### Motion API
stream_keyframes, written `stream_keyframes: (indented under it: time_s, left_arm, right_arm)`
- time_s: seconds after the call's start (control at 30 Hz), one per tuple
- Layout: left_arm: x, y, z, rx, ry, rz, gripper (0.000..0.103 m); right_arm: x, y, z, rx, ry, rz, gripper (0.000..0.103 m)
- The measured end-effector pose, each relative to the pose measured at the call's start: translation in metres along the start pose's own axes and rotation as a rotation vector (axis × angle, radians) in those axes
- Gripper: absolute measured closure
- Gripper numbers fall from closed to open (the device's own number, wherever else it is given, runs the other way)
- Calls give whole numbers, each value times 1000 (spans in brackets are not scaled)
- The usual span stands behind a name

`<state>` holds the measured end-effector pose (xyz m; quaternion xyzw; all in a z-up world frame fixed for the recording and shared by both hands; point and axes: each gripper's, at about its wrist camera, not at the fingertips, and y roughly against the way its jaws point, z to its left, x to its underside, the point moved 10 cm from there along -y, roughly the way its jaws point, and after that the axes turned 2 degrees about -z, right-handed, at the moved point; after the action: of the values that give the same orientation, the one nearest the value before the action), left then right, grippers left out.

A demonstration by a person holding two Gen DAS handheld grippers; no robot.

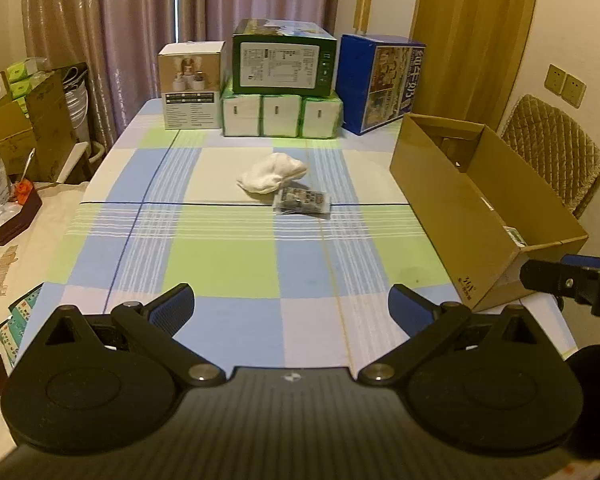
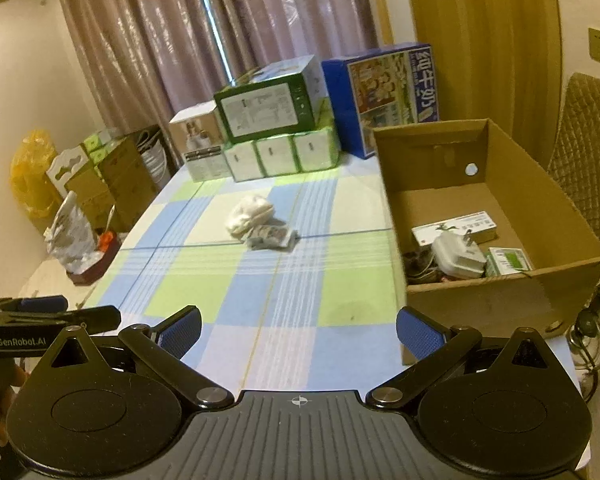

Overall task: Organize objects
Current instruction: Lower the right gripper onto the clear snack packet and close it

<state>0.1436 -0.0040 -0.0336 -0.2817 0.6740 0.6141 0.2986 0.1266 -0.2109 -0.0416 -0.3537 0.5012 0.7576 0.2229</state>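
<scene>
A crumpled white cloth [image 1: 272, 172] [image 2: 250, 213] lies mid-table on the checked tablecloth, and a small clear packet with dark contents [image 1: 301, 201] [image 2: 271, 237] rests against its near side. An open cardboard box [image 1: 461, 196] [image 2: 495, 296] stands on the right; inside it are a white charger [image 2: 457, 255], a long white carton [image 2: 453, 227] and a green-and-white pack [image 2: 507, 261]. My left gripper [image 1: 291, 307] hovers open over the near table, nothing between its fingers. My right gripper [image 2: 299, 330] is open too, beside the box's near-left corner.
Against the curtain at the table's far end stand a beige box [image 1: 190, 84], a green box [image 1: 283, 58] on tissue packs [image 1: 280, 115], and a blue carton [image 1: 379, 82]. Cartons and bags clutter the left side [image 1: 28, 120]. A quilted chair [image 1: 555, 152] sits behind the cardboard box.
</scene>
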Motion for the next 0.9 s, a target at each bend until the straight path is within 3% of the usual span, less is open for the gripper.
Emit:
stream_keyframes:
  time_s: [0.53, 0.9]
  left_arm:
    - [-6, 17, 28, -53, -38, -39, 1]
    - [-26, -22, 59, -82, -28, -38, 2]
  right_arm:
    - [1, -6, 35, -29, 53, 4, 2]
    - [-2, -61, 40, -70, 90, 24, 2]
